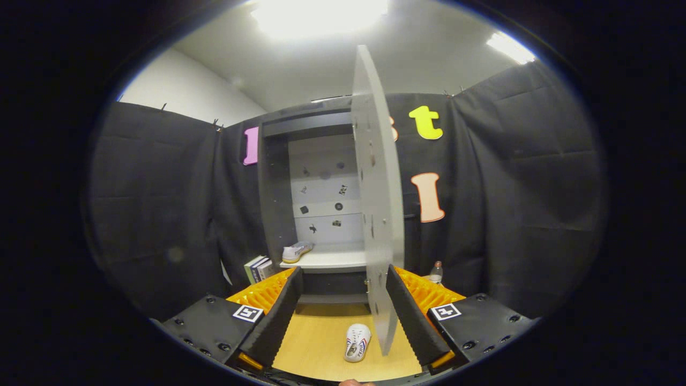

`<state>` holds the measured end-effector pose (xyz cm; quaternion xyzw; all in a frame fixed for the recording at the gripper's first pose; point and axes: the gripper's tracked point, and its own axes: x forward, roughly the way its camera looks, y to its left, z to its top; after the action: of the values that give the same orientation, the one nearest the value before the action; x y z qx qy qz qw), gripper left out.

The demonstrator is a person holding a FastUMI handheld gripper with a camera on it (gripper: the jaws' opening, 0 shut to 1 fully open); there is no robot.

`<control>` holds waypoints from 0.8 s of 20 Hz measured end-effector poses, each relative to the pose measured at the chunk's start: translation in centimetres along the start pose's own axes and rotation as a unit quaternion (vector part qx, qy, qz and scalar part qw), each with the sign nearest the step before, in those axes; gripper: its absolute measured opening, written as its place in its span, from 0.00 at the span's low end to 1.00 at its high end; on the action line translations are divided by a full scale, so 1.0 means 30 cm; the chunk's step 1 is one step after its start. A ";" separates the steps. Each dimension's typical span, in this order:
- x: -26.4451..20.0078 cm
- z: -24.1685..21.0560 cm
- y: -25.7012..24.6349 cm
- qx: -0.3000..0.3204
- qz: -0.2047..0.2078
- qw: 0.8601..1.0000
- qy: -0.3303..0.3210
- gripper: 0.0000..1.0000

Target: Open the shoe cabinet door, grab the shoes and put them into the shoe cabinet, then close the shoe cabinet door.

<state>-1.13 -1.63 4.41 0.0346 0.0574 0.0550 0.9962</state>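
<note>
My claw (pixel 343 316) is released, fingers spread wide. One white sneaker (pixel 296 251) sits on the grey cabinet's shelf (pixel 327 261) beyond them; the other white shoe (pixel 357 342) lies between them on the wooden surface (pixel 316 343), beside the open grey door (pixel 378 203). I'd descend straight, clamping its sides.

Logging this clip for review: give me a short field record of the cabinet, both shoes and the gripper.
cabinet door: tall grey cabinet door swung open, edge toward the camera
shoe stored: white shoe with yellowish sole on the pale cabinet shelf
shoe left: white sneaker with dark markings on the wooden floor, between the fingers
gripper: open, holding nothing
</note>
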 end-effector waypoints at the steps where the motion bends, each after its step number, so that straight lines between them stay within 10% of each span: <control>1: 0.017 -0.017 0.037 -0.004 0.011 1.000 0.007 0.98; 16: 0.365 -0.415 0.392 -0.101 0.120 0.980 0.120 0.98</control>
<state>6.96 12.04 -8.25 -0.0660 0.1666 0.1831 0.9666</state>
